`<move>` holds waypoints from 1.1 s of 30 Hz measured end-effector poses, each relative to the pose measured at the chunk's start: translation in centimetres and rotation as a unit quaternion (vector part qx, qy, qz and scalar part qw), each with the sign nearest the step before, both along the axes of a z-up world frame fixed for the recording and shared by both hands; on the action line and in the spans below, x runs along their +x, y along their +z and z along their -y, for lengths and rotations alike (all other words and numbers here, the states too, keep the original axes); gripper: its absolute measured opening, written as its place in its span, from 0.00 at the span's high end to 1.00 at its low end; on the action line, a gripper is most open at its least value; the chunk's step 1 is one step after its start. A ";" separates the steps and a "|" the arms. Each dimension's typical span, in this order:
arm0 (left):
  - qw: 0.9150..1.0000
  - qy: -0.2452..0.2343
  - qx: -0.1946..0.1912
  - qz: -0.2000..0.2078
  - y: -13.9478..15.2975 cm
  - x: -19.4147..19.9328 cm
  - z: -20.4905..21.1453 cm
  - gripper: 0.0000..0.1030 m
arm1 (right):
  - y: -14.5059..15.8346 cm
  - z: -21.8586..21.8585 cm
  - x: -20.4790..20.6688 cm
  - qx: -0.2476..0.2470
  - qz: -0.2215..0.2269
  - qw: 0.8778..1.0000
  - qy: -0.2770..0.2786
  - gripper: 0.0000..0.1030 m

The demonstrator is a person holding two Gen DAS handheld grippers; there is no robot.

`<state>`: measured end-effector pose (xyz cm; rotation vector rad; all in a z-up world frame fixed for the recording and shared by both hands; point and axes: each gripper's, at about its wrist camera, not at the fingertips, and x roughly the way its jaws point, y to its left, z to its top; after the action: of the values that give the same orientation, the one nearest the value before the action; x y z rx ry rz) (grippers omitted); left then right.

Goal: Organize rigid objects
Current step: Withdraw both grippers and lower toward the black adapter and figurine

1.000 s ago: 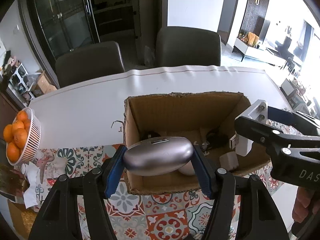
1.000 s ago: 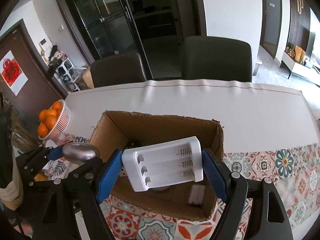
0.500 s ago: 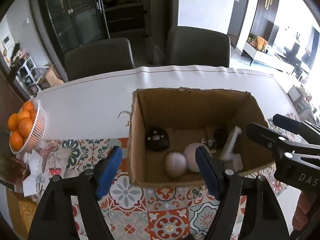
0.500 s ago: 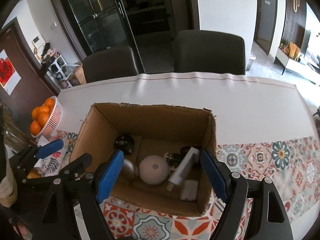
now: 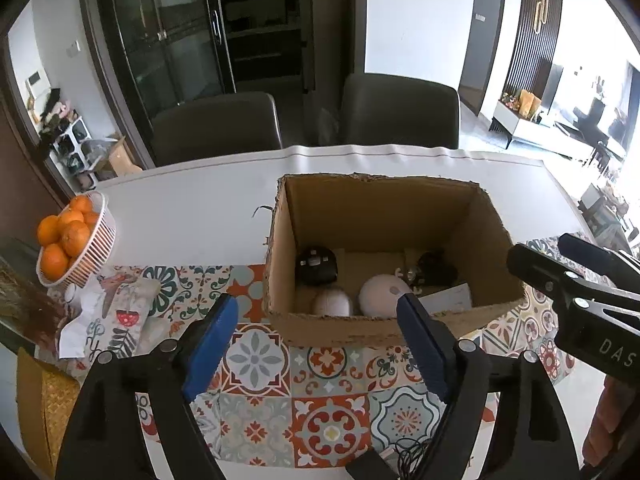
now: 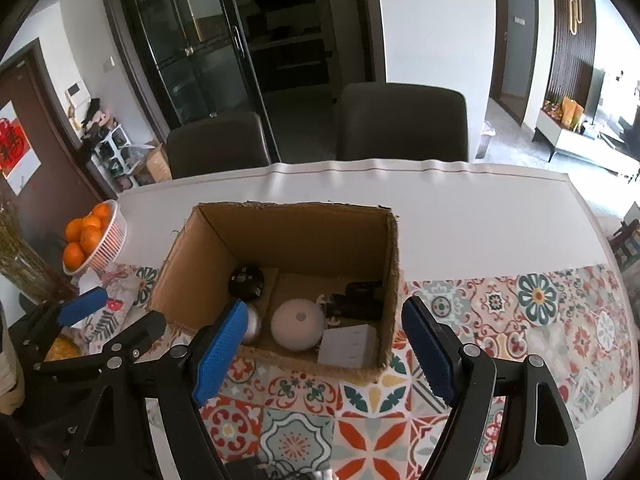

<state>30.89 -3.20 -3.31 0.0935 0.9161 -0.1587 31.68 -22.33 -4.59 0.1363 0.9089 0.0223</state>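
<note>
Cardboard forms the open box (image 5: 384,324) that fills the middle of the left wrist view, standing on the patterned tile cloth (image 5: 332,408) of a white table (image 5: 192,204). Inside lie a black round device (image 5: 317,265), a small silver oval (image 5: 333,301) at the near wall, a pale round puck (image 5: 382,294) beside it, a dark tangle (image 5: 434,270) toward the far right corner and a white flat piece (image 5: 446,298). The left gripper (image 5: 316,340) hangs just in front of the near wall, its blue pads (image 5: 210,340) apart and opening further, with nothing between them. At the right edge the other gripper's black fingers reach in toward the box's right side. A white basket of oranges (image 5: 74,236) sits at the table's left end.

From the right wrist view, the box (image 6: 280,356) shows the same contents: black device (image 6: 246,280), silver oval (image 6: 253,322), pale puck (image 6: 298,324), and a white battery holder (image 6: 348,346) lying flat in the near right corner. The right gripper (image 6: 322,344) stands wide and empty over the near wall. The left gripper (image 6: 116,314) shows at lower left, beside the box.
</note>
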 end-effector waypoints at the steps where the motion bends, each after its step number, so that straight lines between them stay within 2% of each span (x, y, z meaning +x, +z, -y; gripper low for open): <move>1: 1.000 0.000 0.001 0.004 0.2 -0.4 0.1 0.19 | 0.2 0.0 -0.4 -0.004 0.006 1.000 -0.001 0.22; 8: 1.000 -0.003 0.000 0.023 1.2 -2.7 0.3 0.16 | 1.5 0.1 -3.1 -0.015 0.031 0.999 -0.007 0.23; 16: 1.000 -0.007 -0.004 0.028 1.3 -5.2 0.4 0.13 | 2.3 0.1 -5.8 -0.030 0.046 0.998 -0.012 0.23; 25: 1.000 -0.007 -0.004 0.027 0.5 -7.5 0.3 0.12 | 2.0 0.2 -8.7 -0.043 0.048 0.998 -0.018 0.23; 33: 1.000 -0.015 -0.003 0.008 -1.2 -9.9 0.7 0.11 | 0.5 0.6 -10.9 -0.046 0.027 0.998 -0.022 0.23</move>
<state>21.00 -3.89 -4.54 0.1031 0.8986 -0.1885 20.74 -22.95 -4.13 0.0711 0.8517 -0.0570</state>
